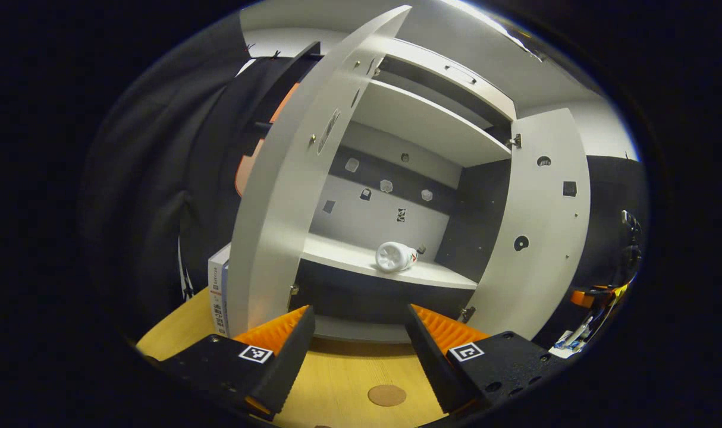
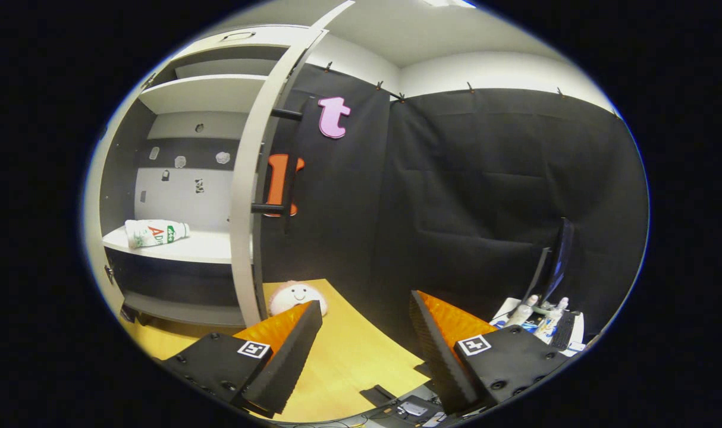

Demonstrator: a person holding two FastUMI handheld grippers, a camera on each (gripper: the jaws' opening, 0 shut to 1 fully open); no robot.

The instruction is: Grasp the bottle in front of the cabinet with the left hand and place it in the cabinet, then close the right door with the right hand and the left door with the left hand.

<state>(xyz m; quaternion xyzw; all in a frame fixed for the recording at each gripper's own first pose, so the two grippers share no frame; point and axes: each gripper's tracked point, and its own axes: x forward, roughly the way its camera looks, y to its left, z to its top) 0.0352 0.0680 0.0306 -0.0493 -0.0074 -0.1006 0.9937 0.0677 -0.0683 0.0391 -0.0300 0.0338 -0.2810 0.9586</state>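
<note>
The bottle lies on its side on the lower shelf of the cabinet, its base turned toward the left tongs. In the right gripper view the same bottle rests toward the left end of that shelf, its neck pointing right.

Both doors stand open. In the left gripper view the left door swings out toward the camera as a tall pale panel, and the right door hangs open on the far side, with round and square cut-outs in it. The back wall of the cabinet carries a dark band with small holes.

The left tongs are spread wide with nothing between them, held low over the wooden worktop in front of the cabinet's base — well apart from the bottle. A small box stands just beside the left door's lower edge.

The right tongs are also spread wide and grip nothing. They point past the edge of the right door toward the black cloth wall. A small round plush toy with a smiling face sits on the worktop near the foot of that door, just beyond one finger. Farther right, beyond the worktop, a dark monitor stands among some clutter.
</note>
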